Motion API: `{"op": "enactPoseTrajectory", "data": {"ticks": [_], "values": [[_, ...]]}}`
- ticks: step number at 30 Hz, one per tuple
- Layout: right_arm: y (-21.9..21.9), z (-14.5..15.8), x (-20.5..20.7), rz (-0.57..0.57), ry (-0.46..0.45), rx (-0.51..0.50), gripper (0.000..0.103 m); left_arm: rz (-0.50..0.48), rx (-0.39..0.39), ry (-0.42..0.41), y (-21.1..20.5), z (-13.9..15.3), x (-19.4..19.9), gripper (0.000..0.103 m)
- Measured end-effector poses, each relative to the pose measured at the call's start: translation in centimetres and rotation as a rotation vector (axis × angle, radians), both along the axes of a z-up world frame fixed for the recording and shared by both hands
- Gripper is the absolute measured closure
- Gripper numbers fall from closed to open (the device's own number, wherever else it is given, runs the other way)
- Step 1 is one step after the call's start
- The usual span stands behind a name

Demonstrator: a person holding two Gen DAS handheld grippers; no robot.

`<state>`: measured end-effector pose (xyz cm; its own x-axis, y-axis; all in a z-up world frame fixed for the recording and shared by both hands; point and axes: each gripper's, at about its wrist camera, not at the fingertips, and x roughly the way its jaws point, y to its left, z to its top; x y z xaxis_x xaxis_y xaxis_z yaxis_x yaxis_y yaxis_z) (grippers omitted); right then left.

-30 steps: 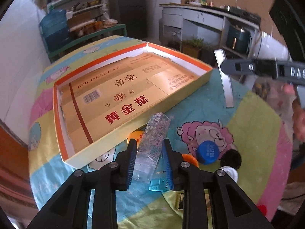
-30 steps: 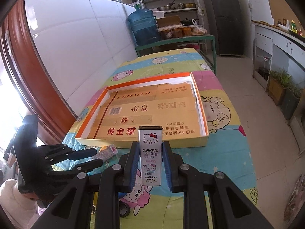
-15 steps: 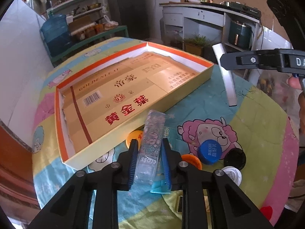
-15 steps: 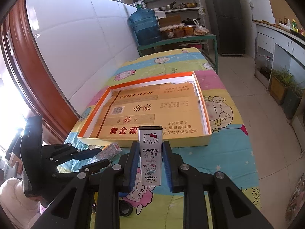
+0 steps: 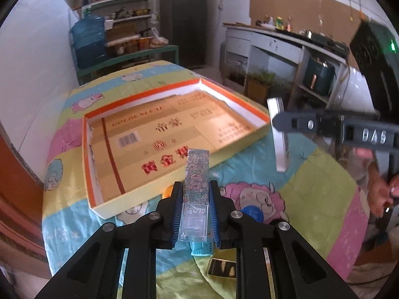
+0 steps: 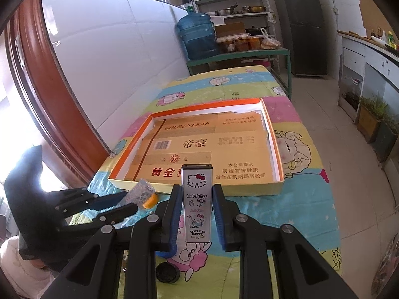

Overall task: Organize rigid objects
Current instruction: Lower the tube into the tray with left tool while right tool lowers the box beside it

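Two stiff, light boxes are clamped: the left gripper (image 5: pixel 194 214), jaws just closed, pinches the slippery clear-ended gloss box (image 5: pixel 196 191) low center; the right gripper (image 6: pixel 197 214) squeezes the Hello Kitty box (image 6: pixel 197 199) mid-length, both short of the tray (image 6: pixel 280 174)

A blue water jug (image 6: pixel 197 36) stood far beyond the fingers, left of a green bench (image 6: pixel 239 58) loaded with jars. A dark fridge (image 6: pixel 303 25) stood further right, and potted plants (image 6: pixel 372 115) sat on the floor at far right.
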<state>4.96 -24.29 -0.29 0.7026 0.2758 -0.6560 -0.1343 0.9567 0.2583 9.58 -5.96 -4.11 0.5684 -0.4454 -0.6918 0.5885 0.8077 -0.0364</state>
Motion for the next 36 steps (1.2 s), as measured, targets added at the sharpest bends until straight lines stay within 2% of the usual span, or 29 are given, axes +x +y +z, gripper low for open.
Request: {"op": "enactPoseTrajectory", "data": {"ticks": [12, 18, 26, 36], "values": [[0.8, 1.4, 2.9, 0.052, -0.013, -0.029, 0.078, 0.236, -0.116, 0.029, 1.6, 3.5, 3.7, 0.082], [0.5, 2.1, 5.5, 0.083, 0.008, -0.031, 0.078, 0.3, -0.132, 0.037, 1.8, 4.0, 6.0, 0.082], [-0.2, 1.8, 9.5, 0.101, 0.094, -0.052, 0.078, 0.365, -0.121, 0.067, 2.0, 3.2, 9.1, 0.082], [0.0, -0.6, 13.3, 0.1, 0.195, -0.097, 0.078, 0.424, -0.095, 0.129, 1.6, 0.7, 12.5, 0.082]]}}
